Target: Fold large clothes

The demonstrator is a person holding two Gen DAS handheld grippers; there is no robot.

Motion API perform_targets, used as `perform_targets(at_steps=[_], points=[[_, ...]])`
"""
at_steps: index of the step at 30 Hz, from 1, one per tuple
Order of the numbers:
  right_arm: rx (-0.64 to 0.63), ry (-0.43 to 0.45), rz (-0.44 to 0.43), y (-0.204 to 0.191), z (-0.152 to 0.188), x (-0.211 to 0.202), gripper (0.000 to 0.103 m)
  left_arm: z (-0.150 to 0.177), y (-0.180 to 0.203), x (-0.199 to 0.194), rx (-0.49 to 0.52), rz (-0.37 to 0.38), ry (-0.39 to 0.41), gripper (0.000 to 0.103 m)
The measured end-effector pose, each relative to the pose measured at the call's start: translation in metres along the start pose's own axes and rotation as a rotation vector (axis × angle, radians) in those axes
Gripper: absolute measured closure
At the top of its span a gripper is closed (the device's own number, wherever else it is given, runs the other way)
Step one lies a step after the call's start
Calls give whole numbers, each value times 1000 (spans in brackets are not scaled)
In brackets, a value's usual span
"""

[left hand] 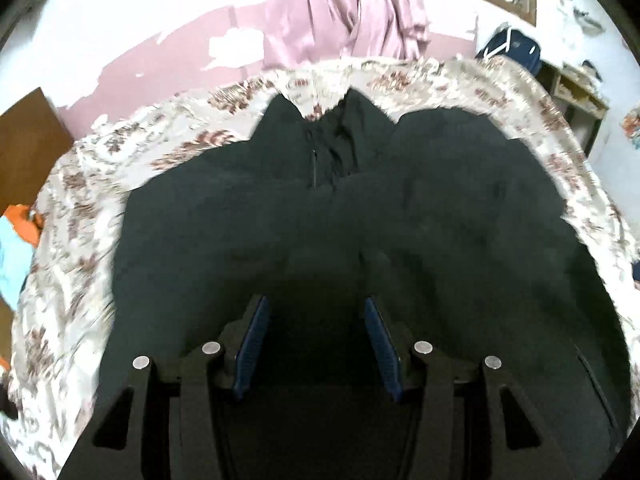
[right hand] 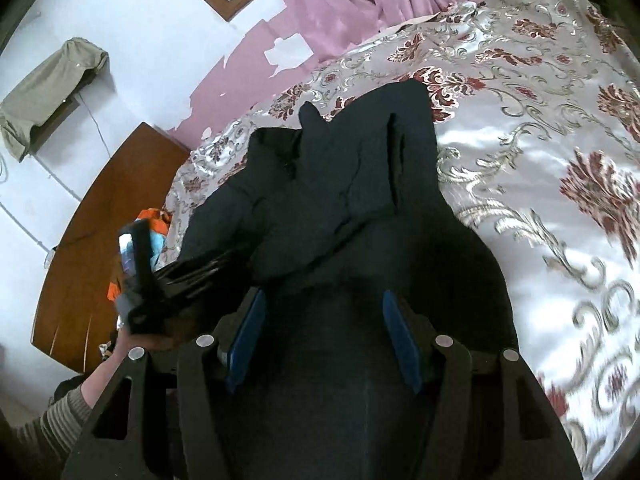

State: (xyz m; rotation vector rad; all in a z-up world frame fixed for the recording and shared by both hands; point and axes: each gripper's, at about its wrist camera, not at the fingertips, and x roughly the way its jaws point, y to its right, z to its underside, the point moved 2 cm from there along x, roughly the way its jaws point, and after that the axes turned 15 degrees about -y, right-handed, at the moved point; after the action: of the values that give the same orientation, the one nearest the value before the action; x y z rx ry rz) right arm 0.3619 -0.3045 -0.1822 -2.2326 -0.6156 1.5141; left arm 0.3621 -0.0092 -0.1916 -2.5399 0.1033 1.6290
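Observation:
A large black jacket [left hand: 360,208] lies spread on a floral bedspread [left hand: 80,216], its zip and collar pointing away from me. My left gripper [left hand: 316,304] is open just above the jacket's near part, with nothing between its blue pads [left hand: 250,344]. In the right wrist view the jacket [right hand: 360,184] lies with one side folded over the body. My right gripper [right hand: 324,300] is open above its near end, blue pads [right hand: 404,340] apart and empty. The left gripper [right hand: 192,268] shows there at the jacket's left edge, held by a hand.
The bedspread [right hand: 540,140] extends wide to the right of the jacket. A wooden bed board [right hand: 100,232] stands at the left, with orange and blue clothes [right hand: 154,224] beside it. Pink curtains [left hand: 340,8] hang behind the bed. A shelf [left hand: 576,88] stands at the far right.

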Motion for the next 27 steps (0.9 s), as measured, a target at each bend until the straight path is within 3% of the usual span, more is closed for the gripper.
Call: perform_targets(at_steps=[3,7,11,16,19,22,27], points=[[-35,19,9,-20,24,-24,47,43,-7,-44,-25,6,10,50],[-98,45,1,-54,57,-55,46,110,-10,-107,-79,44,47,21],[-185,64,2,-88,101,-82,26,168,2,-152,-92,73,72,18],[-255,8,-22,-107,164,-96,24,219,12,-189,-157,125,55,17],[-258,-31,-23,-105,190,-102,24,231,7,-204,-171,106,52,17],[-237,-33,-17,-93,206,-115,24,223,-3,-213,-156,71,63,17],[-191,-41,26,-73,195,-124,24,173,-27,-203,-126,38,76,17]])
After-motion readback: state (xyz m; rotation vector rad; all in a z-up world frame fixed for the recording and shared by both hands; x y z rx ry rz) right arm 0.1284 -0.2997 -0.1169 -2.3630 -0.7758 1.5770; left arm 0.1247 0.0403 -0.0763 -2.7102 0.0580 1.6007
